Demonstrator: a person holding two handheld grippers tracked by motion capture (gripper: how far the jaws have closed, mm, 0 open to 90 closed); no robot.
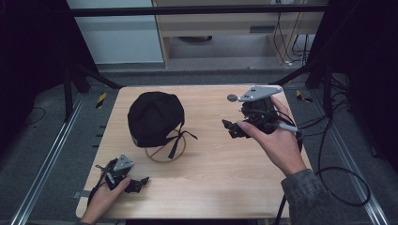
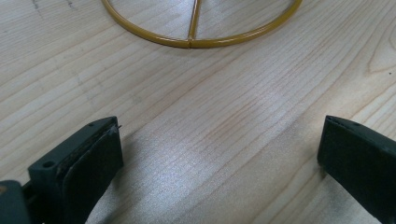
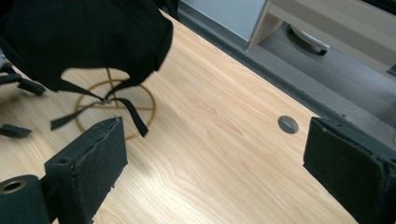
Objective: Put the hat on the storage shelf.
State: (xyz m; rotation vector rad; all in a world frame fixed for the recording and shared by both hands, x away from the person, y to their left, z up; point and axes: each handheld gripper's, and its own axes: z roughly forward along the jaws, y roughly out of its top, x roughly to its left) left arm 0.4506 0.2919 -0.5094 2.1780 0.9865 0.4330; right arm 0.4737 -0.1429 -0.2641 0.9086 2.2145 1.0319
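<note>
A black cap (image 1: 155,117) sits on top of a gold wire stand (image 1: 165,154) at the middle-left of the wooden table (image 1: 220,187); judging by how it lies, the placing looks done, since the cap rests on the stand with nothing holding it; what is left, if anything, seems to be drawing the hands back or straightening the cap.

The right gripper (image 1: 231,128) hangs above the table to the right of the cap, pointing left toward it and well apart from it; its jaws stand wide, and in the right gripper view only bare wood lies between the two black pads, so it grips nothing. The left gripper (image 1: 141,181) rests low at the near-left corner of the table, near the stand's ring but not touching it; its jaws are also spread wide with nothing between them, and the left gripper view looks over plain wood to the near arc of the ring (image 2: 201,41).

The cap is a dark, soft-looking dome, rounded and filled out on the stand; its back opening faces right and near, with the adjusting straps (image 3: 100,109) hanging loose below the rim; one strap end (image 1: 190,135) sticks out to the right over the wood; the stand's upright post shows through the gap under the cap in the right gripper view; the ring base lies flat on the table.
</note>
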